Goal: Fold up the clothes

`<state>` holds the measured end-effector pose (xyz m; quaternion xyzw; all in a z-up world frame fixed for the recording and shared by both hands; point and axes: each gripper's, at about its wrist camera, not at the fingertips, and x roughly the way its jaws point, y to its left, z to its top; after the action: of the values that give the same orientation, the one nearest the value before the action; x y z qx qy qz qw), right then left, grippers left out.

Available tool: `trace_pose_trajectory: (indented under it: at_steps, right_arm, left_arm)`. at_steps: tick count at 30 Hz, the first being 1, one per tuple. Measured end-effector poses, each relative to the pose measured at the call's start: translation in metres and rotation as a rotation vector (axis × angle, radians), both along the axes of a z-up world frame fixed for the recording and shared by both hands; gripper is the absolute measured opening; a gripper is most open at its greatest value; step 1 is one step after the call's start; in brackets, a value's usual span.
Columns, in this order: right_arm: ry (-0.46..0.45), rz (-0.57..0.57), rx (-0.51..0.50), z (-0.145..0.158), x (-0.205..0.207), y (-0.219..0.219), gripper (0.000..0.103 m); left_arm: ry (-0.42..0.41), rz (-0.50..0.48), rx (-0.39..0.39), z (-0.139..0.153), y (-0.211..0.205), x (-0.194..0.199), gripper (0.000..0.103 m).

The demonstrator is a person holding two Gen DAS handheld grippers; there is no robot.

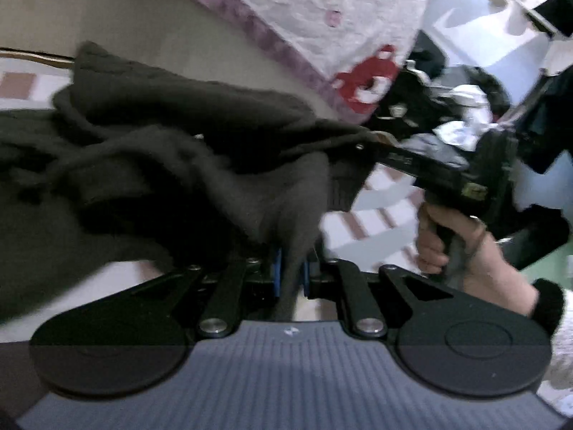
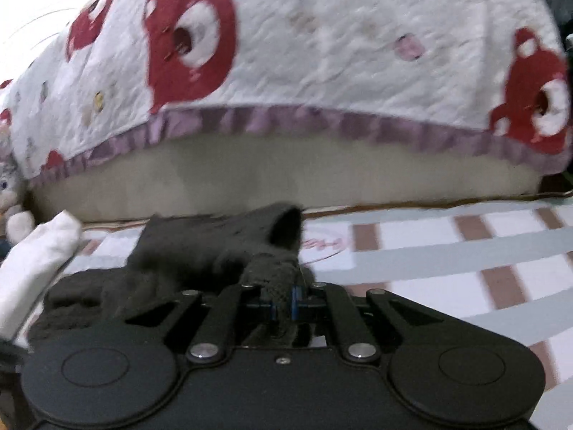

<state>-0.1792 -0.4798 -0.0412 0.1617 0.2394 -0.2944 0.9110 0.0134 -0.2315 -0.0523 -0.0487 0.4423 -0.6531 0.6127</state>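
A dark grey knitted garment (image 1: 172,165) hangs bunched between both grippers over a striped bed sheet (image 1: 372,215). My left gripper (image 1: 290,272) is shut on a fold of the garment, which drops between its blue pads. My right gripper (image 2: 283,302) is shut on a ribbed edge of the same garment (image 2: 215,247). In the left wrist view the right gripper (image 1: 369,143) comes in from the right, pinching the garment's far corner, with a hand on its handle (image 1: 451,243).
A white blanket with red bears and a purple trim (image 2: 304,53) lies over a beige mattress edge (image 2: 286,175). A white cloth (image 2: 32,261) lies at the left. A pile of dark and light clothes (image 1: 447,107) sits at the right.
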Motion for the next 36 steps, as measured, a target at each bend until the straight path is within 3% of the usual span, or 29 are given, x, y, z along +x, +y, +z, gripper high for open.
trace_pose_trajectory:
  at_steps: [2,5,9,11,17,20,21,23,25,27,33,36]
  right_arm:
    - [0.019,-0.032,-0.057,0.006,-0.013,-0.006,0.008]
    - [0.023,-0.081,-0.102,0.021,-0.028,-0.021,0.007]
    - [0.074,-0.155,-0.189,0.043,-0.033,-0.041,0.007]
    - [0.127,-0.219,-0.186,0.041,-0.034,-0.056,0.007]
    - [0.306,-0.317,-0.087,-0.020,-0.041,-0.109,0.007]
    - [0.330,-0.254,0.030,-0.050,-0.045,-0.128,0.016]
    - [0.341,-0.238,0.053,-0.055,-0.047,-0.130,0.020]
    - [0.316,-0.236,0.057,-0.052,-0.057,-0.124,0.039]
    - [0.248,-0.255,0.058,-0.045,-0.073,-0.113,0.051]
    - [0.170,-0.248,0.094,-0.041,-0.090,-0.103,0.052]
    - [0.015,-0.156,0.278,-0.055,-0.130,-0.066,0.052]
    - [0.021,-0.101,0.368,-0.076,-0.136,-0.049,0.052]
  left_arm:
    - [0.091,-0.043,-0.046,0.007,-0.009,-0.005,0.001]
    - [0.245,-0.111,-0.143,0.025,-0.022,-0.012,0.001]
    - [0.038,-0.054,-0.009,0.019,-0.019,-0.014,0.002]
    - [-0.065,-0.025,0.058,0.016,-0.017,-0.015,0.003]
    - [-0.370,0.064,0.257,0.007,-0.012,-0.018,0.006]
    - [-0.258,0.124,0.309,-0.021,0.026,0.011,0.019]
    - [-0.264,0.112,0.316,-0.023,0.030,0.010,0.019]
    - [-0.275,0.089,0.329,-0.029,0.038,0.008,0.021]
    - [-0.286,0.066,0.342,-0.034,0.046,0.006,0.029]
    - [-0.293,0.049,0.337,-0.036,0.045,0.003,0.053]
    - [-0.316,0.012,0.322,-0.044,0.021,-0.010,0.054]
    - [-0.351,0.005,0.340,-0.047,0.019,-0.013,0.054]
